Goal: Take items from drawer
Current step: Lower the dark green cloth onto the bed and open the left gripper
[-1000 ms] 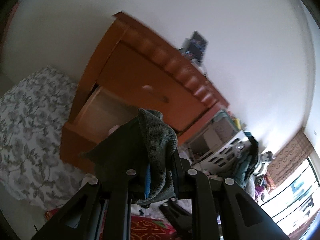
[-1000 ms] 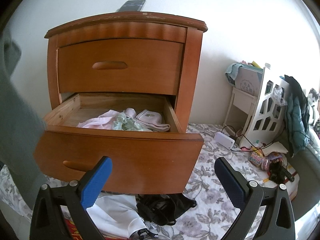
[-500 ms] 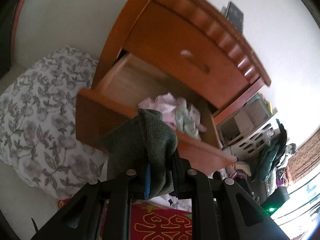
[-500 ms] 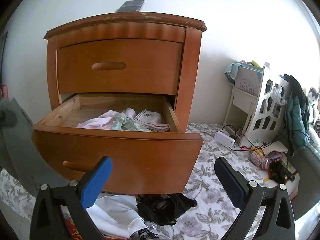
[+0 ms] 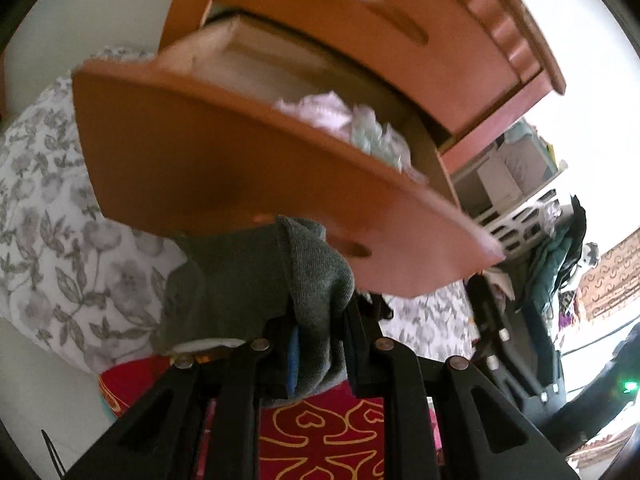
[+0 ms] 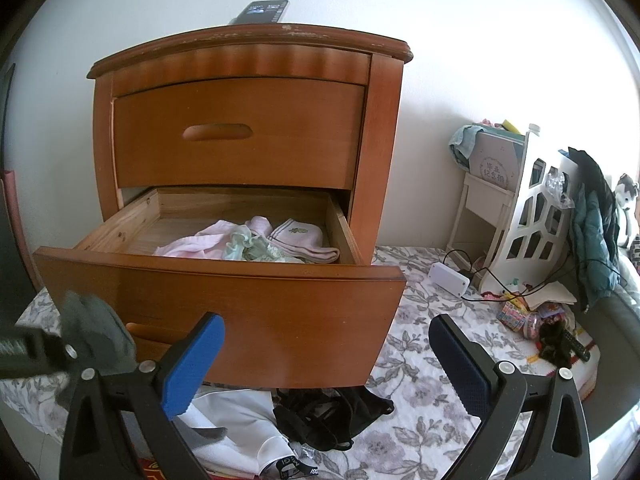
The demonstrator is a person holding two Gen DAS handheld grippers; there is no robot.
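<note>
The wooden nightstand's lower drawer (image 6: pixel 224 300) stands pulled out. Inside lie a pink garment (image 6: pixel 192 244), a pale green piece (image 6: pixel 248 246) and folded white-pink socks (image 6: pixel 308 240). My left gripper (image 5: pixel 320 336) is shut on a grey knitted cloth (image 5: pixel 304 280), low in front of the drawer's front panel (image 5: pixel 208 168). The right wrist view shows that same grey knitted cloth (image 6: pixel 96 328) at the lower left. My right gripper (image 6: pixel 326 360) is open and empty, facing the drawer front from a short way back.
A white garment (image 6: pixel 236 416) and a black one (image 6: pixel 324 416) lie on the floral sheet (image 6: pixel 420 328) below the drawer. A red patterned mat (image 5: pixel 320 432) is under my left gripper. To the right stand a white rack (image 6: pixel 532 208), a teal jacket (image 6: pixel 592 232) and a white box (image 6: pixel 448 276) with cables.
My left gripper has come down with the grey cloth, from above the drawer to low in front of its panel, tilting downward. The right gripper has stayed where it was.
</note>
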